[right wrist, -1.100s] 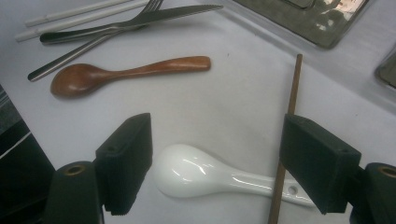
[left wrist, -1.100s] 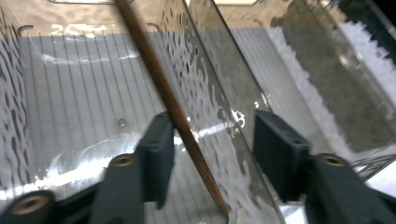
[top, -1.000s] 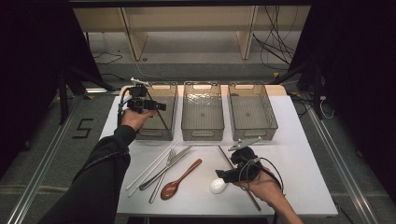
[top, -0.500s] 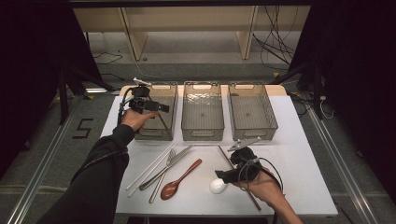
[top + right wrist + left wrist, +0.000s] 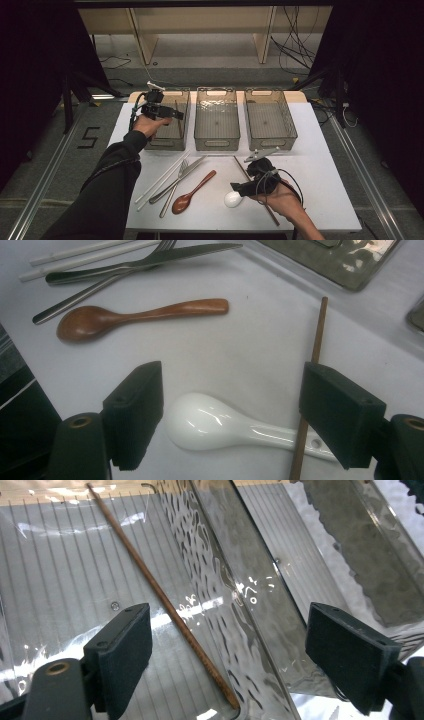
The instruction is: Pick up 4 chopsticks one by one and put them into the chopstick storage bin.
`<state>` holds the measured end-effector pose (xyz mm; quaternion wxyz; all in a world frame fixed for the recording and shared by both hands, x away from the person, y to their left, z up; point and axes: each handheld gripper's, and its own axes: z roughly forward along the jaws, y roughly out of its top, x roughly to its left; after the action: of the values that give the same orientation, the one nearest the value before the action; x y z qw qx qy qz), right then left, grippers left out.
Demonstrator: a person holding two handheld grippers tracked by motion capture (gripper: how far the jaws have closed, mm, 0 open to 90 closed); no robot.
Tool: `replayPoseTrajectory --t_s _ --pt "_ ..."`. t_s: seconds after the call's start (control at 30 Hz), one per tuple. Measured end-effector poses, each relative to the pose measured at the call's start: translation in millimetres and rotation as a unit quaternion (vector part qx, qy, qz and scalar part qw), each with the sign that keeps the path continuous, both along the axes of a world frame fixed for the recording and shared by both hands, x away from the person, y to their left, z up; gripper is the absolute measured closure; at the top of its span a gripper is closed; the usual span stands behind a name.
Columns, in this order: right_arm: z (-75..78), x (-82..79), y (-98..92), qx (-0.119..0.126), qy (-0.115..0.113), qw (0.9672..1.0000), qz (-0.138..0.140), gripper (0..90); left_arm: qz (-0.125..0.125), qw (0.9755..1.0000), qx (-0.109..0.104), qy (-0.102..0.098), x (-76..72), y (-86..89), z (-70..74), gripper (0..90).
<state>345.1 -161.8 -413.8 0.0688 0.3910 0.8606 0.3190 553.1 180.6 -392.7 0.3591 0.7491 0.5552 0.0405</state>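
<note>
The white table (image 5: 330,165) stands on a grey floor (image 5: 60,165), where a painted "5" (image 5: 88,137) lies left of the left-hand tongs. Beyond both tongs, pale wooden furniture legs (image 5: 142,42) rise, with dark cables (image 5: 295,50) trailing nearby. Black curtains (image 5: 380,75) close both sides.

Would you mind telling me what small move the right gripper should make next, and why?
Probably close the right gripper on the white spoon. Its fingers stand open on either side of the spoon, which lies on the table beside a brown chopstick. The left gripper, just opened, has one chopstick lying in the left bin.
</note>
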Motion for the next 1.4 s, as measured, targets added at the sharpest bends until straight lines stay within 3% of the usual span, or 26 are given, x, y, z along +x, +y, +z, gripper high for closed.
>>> replayPoseTrajectory --t_s 0.13,0.37,0.7,0.9,1.03,1.27,1.4 --pt "0.3 -0.2 0.2 -0.001 0.001 1.0000 -0.001 26.8 -0.003 0.9999 -0.006 -0.008 -5.2 0.4 4.3 18.7" --pt "0.8 1.1 -1.9 -0.004 -0.002 1.0000 -0.004 26.7 -0.013 0.9984 -0.031 -0.044 -26.8 0.3 17.5 18.1" --pt "1.6 3.0 -7.9 -0.011 -0.001 0.9998 -0.016 26.8 -0.038 0.9926 -0.066 -0.095 -71.1 3.4 32.4 18.4" --pt "2.7 5.1 -14.7 -0.017 0.002 0.9995 -0.028 27.4 -0.052 0.9896 -0.075 -0.111 -93.4 9.1 39.1 18.4" --pt "1.7 7.2 -19.9 -0.020 0.013 0.9991 -0.036 28.3 -0.061 0.9879 -0.062 -0.128 -105.7 7.4 45.0 17.4" --pt "-2.5 9.3 -25.8 -0.037 0.028 0.9980 -0.044 30.3 -0.088 0.9846 -0.055 -0.141 -131.7 7.3 35.1 17.1" --pt "-4.2 10.1 -27.8 -0.040 0.039 0.9972 -0.049 33.6 -0.097 0.9825 -0.063 -0.146 -145.3 8.5 25.5 16.8"
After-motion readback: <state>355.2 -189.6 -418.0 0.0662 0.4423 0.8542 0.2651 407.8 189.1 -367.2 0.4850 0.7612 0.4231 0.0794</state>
